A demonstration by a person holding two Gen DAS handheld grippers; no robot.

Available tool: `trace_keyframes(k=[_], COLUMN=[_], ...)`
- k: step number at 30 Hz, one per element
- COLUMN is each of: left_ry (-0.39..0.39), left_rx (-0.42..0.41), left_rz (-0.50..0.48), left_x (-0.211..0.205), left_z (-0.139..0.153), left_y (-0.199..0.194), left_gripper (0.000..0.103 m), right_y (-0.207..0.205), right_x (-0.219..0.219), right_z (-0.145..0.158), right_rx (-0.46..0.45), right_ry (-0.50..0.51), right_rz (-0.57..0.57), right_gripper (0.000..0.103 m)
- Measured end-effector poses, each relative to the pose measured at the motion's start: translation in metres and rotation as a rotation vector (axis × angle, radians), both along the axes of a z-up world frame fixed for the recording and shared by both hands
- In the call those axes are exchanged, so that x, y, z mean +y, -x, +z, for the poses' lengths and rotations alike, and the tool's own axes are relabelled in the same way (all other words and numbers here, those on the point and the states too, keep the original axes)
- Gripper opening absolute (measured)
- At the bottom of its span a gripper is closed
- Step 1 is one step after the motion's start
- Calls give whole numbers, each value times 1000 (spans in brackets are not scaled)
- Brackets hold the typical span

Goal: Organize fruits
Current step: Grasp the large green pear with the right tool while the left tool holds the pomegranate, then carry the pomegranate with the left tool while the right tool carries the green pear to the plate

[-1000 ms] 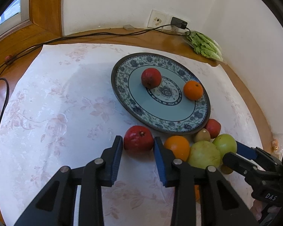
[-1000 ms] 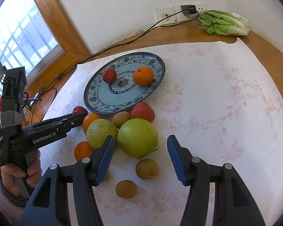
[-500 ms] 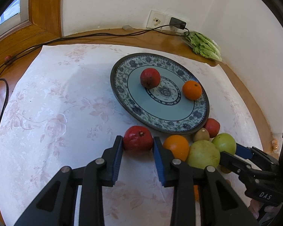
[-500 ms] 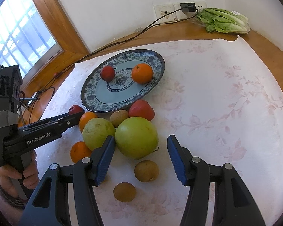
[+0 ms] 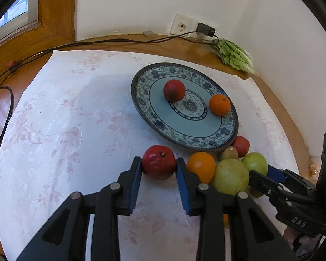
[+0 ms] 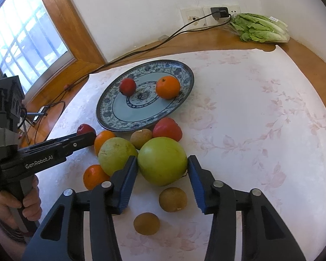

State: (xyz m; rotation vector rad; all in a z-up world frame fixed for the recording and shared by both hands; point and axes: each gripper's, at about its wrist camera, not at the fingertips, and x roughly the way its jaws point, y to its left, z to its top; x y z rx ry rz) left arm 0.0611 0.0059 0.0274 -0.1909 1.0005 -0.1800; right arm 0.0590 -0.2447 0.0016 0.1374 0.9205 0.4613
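Observation:
My left gripper is shut on a red pomegranate that rests on the cloth in front of the blue patterned plate. On the plate lie a red fruit and an orange. My right gripper is closing on a big green fruit, and its blue pads touch both sides. A second yellow-green fruit sits to its left. In the right wrist view, the left gripper's fingers reach the pomegranate.
Loose fruit crowds the plate's near side: oranges, a red fruit, and brown fruits. Bagged lettuce lies by the wall sockets. A black cable runs along the wooden table edge.
The right jaws have narrowed until their pads meet the big green fruit. The left gripper stays on the pomegranate in the same spot.

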Motion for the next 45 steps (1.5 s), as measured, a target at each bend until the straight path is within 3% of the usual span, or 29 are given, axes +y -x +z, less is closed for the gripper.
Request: trace_keyframes(k=[25,45], left_ry=[26,-20], left_rx=[-69,-63], left_rz=[-3,-15], left_x=[2,-10], left_z=[36,42], left_y=[31,-1], left_gripper=[33,33], right_y=[27,3], right_x=[-7,-2], right_z=[33,57], right_rx=[-42,-78], right_ry=[-34,-3], right_rz=[-41,-3], right_gripper=[48,48])
